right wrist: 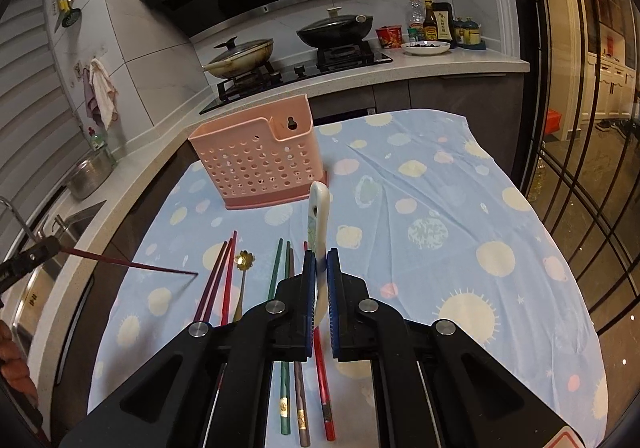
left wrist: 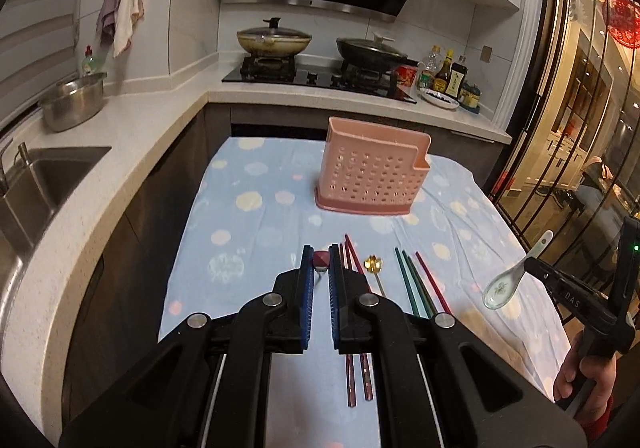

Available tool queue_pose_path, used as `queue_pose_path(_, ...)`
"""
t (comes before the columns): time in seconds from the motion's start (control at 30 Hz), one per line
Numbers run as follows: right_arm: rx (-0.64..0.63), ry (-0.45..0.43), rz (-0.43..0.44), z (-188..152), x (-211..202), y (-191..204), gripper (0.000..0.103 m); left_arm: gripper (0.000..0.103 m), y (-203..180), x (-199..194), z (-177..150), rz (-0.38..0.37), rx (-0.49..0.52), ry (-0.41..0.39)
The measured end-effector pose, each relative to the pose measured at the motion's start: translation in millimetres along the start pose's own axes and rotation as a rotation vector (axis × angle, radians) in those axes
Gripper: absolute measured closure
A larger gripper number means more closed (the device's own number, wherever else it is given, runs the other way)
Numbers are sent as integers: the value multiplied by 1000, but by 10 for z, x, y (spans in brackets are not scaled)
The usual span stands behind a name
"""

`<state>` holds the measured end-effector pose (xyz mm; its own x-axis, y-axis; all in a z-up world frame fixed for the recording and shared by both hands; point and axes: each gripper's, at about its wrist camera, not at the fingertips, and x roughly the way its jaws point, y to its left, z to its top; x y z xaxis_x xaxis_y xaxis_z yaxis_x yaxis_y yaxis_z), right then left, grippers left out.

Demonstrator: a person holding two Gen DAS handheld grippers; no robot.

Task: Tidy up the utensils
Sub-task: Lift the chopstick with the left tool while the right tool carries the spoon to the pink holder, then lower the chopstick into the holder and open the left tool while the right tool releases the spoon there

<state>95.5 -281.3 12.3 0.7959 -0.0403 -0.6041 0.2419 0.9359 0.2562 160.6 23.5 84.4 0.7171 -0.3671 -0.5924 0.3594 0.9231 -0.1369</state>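
holder (right wrist: 256,160) behind chopsticks (right wrist: 218,284) | both on tablecloth (right wrist: 440,208)

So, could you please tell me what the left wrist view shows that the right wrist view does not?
Only the left wrist view shows the white ceramic spoon's bowl and the dark red chopstick's end between the left gripper's jaws. Only the right wrist view shows that chopstick's full length, tip near the cloth. Both show the pink perforated plastic holder and the gold flower-handled spoon.

Dim warm indoor light, glare on glass door (left wrist: 580,96), strong fisheye warp w/ dark corners.
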Motion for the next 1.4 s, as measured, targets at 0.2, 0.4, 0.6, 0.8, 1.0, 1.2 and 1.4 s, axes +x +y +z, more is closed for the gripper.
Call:
queue_pose_path(0.2, -29, -27, 22, 343, 143, 148, 97, 96, -89, -21, 541, 17, 37, -93)
queue_pose_path(0.4, -44, -64, 34, 796, 337, 254, 97, 96, -201, -13, 1013, 11, 67, -166)
queue_pose_path(0.6, -68, -98, 15, 1285, 615, 357, 97, 96, -346, 53, 1590, 2, 88, -252)
queue_pose_path(0.8, -75, -97, -6, 1684, 975, 432, 97, 96, -475, 255, 2162, -6, 96, -309)
queue_pose_path(1.0, -91, -59, -26, 1852, 1411, 486, 97, 96, -507, 678, 2374, -13, 79, -270)
queue_pose_path(1.2, -95, -2, -46, 1816, 1792, 471, 97, 96, -473, 1132, 2214, -3, 75, -182)
queue_pose_path(1.4, -118, 15, -59, 1732, 1902, 486, 89, 93, -376, 1364, 2097, 11, 35, -134)
